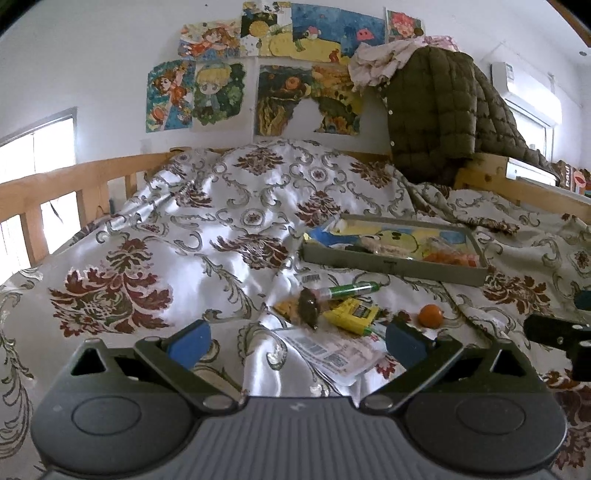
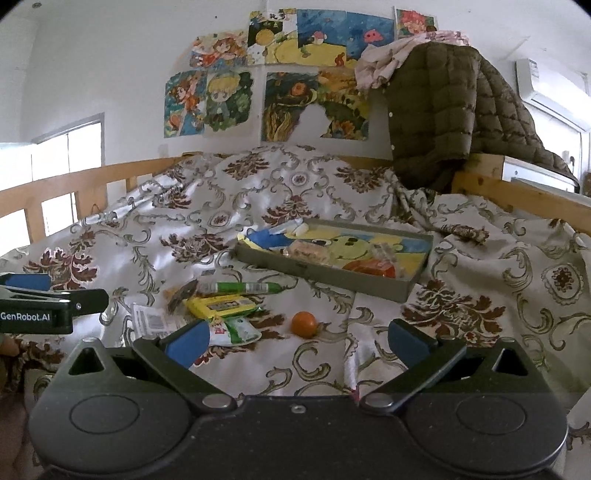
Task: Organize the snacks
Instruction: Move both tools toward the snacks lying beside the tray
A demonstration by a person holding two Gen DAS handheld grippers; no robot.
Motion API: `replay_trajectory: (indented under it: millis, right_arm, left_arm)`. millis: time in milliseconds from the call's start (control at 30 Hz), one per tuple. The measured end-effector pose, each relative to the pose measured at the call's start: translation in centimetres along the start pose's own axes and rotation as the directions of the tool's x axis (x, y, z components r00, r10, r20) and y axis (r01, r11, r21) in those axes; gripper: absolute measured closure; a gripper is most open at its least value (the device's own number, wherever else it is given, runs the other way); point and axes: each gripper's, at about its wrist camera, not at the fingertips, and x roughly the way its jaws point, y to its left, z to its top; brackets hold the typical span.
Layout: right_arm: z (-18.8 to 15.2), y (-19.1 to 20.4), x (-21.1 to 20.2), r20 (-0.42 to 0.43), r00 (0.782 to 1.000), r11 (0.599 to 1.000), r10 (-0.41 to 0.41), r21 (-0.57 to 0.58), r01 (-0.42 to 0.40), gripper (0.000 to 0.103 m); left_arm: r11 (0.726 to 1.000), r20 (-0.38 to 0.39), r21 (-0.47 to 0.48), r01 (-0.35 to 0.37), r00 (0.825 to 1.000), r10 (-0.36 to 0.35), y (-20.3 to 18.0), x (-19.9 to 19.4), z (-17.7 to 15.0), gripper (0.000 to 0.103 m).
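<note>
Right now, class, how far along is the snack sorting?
Done: a few packets already lie in the tray. In hand: nothing; the left tongs and right tongs are both open and empty. Left: the green tube, yellow packet and small orange remain on the bedspread.

White wall (image 1: 92,55) with colourful cartoon drawings (image 1: 280,33), pale wooden bed rail (image 1: 66,181), bright window (image 1: 33,151), olive quilted jacket (image 1: 439,110), floral satin bedspread (image 1: 147,251)

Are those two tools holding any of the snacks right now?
No. The left tool and the right tool are both open with nothing between their fingers; the snacks lie loose on the bedspread.
</note>
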Motion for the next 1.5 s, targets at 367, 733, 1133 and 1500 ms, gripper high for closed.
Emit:
replay_trajectory:
  millis: [367,733,1133,1500]
  right_arm:
    - [-0.5,-0.4,1.2,-0.050,0.998,0.999,0.024,0.026,-0.023,0.001]
    - [-0.6,-0.4,2.4,-0.098,0.994,0.999,0.046,0.025,-0.044,0.001]
    - [0.0,-1.1,5.5,-0.144,0.985,0.996,0.091,-0.005,-0.093,0.001]
    - [1.0,-2.3,10.3,-0.136,0.982,0.990,0.130,-0.044,-0.137,0.001]
  left_arm:
    - [0.997,-0.029,0.071,0.019,0.999,-0.017,-1.8,0.8,-0.6,0.000]
    - [0.993,-0.091,0.117,0.007,0.996,0.004,-2.8,2.2,-1.1,0.000]
    - [0.986,-0.175,0.169,0.006,0.984,0.024,-3.5,5.5,-0.8,0.000]
    - [0.959,-0.199,0.280,0.037,0.980,0.020,-4.5,9.7,0.5,0.000]
